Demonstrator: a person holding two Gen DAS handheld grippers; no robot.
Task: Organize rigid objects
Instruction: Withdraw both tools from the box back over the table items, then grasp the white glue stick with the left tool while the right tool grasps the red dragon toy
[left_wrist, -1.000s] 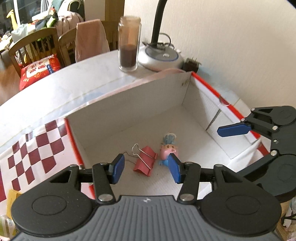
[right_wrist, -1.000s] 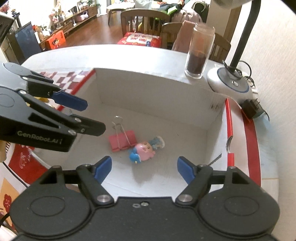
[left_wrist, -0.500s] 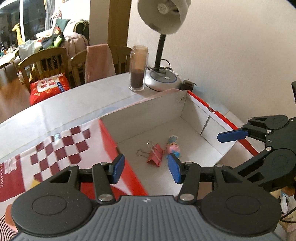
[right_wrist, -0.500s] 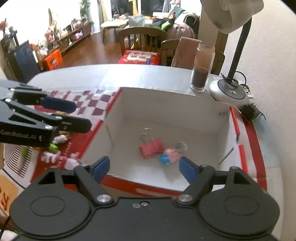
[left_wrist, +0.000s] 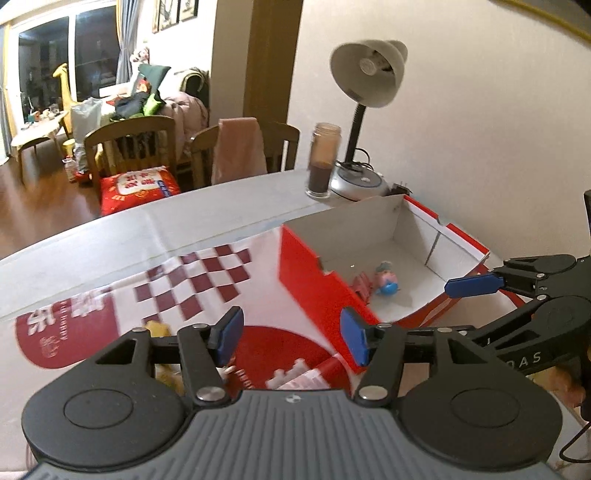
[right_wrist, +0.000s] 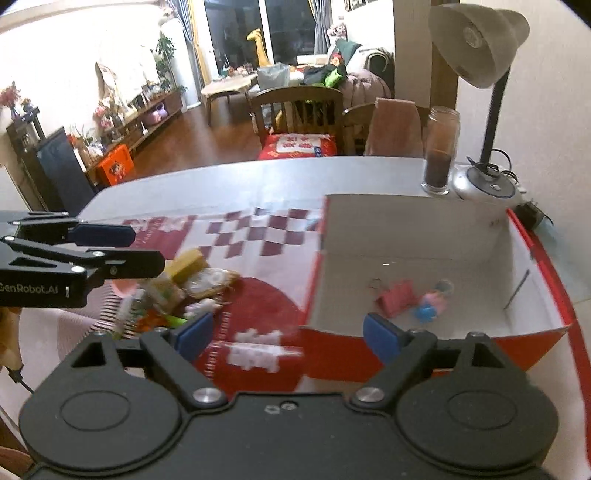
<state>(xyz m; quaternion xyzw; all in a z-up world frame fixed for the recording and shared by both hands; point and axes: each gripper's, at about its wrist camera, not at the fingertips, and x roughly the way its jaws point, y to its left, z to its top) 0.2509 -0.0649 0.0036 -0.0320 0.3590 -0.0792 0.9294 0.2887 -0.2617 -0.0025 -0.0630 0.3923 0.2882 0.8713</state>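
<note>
Both grippers hang empty, jaws opening with nothing between them. From the left gripper (left_wrist: 291, 338), the red box (left_wrist: 325, 291) sits at one o'clock, holding the pink binder clip (left_wrist: 360, 284) and small pig toy (left_wrist: 386, 282). From the right gripper (right_wrist: 288, 334), the loose pile of small items (right_wrist: 177, 288) lies at ten o'clock on the table (right_wrist: 221, 181)

Desk lamp (right_wrist: 476, 48) at far right corner of desk (right_wrist: 221, 181), round grey base (right_wrist: 484, 186) against wall. Glass jar (right_wrist: 441, 151) with dark contents upright just left of base. Black plug (right_wrist: 532, 218) near base. Two wooden chairs (right_wrist: 299, 107) behind desk; pink cloth (right_wrist: 395, 125) draped over right one, red printed bag (right_wrist: 299, 146) on left one. Yellow giraffe toy (right_wrist: 260, 46) by dark window.
</note>
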